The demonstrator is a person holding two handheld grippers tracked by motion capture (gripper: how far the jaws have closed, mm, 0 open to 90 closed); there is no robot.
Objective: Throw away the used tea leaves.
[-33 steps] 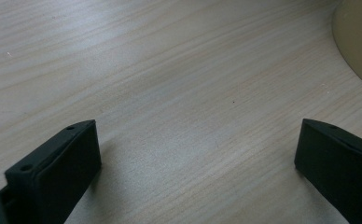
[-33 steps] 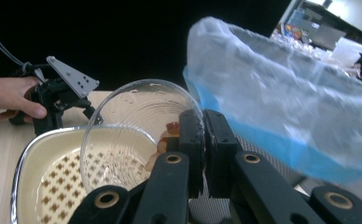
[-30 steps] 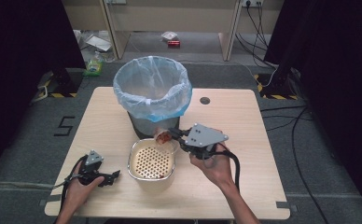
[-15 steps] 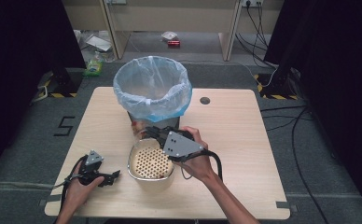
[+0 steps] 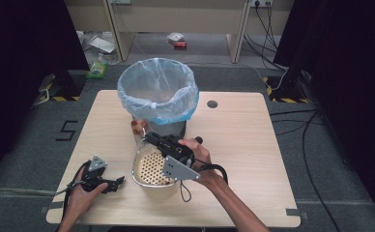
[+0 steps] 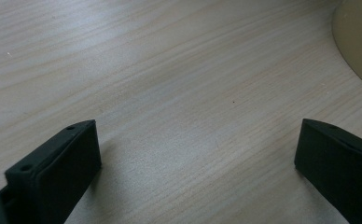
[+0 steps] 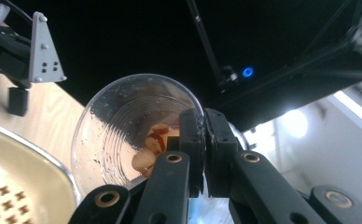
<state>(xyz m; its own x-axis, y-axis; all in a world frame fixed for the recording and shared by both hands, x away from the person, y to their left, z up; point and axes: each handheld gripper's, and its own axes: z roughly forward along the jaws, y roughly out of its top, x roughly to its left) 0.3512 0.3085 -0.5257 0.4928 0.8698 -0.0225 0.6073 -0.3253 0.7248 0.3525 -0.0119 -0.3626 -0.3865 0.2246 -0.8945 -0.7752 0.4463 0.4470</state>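
My right gripper (image 5: 148, 137) reaches left across a cream perforated colander (image 5: 152, 170) and is shut on the rim of a clear plastic cup (image 5: 139, 128) with reddish food pieces inside. In the right gripper view the jaws (image 7: 203, 126) pinch the rim of the cup (image 7: 118, 135), its mouth faces the camera, and the food pieces (image 7: 152, 144) lie at its bottom. My left gripper (image 5: 118, 181) rests on the table (image 5: 243, 145) left of the colander, open. In the left gripper view the gripper (image 6: 195, 140) has only bare wood between its jaws.
A grey bin with a blue liner (image 5: 157, 91) stands just behind the colander and cup. A dark round hole (image 5: 212, 104) sits in the table at the back right. The colander's rim (image 6: 361, 42) shows at the upper right of the left gripper view.
My right gripper has swung from the colander's right side leftward over it, carrying the cup to its far-left edge. The left gripper has stayed put.
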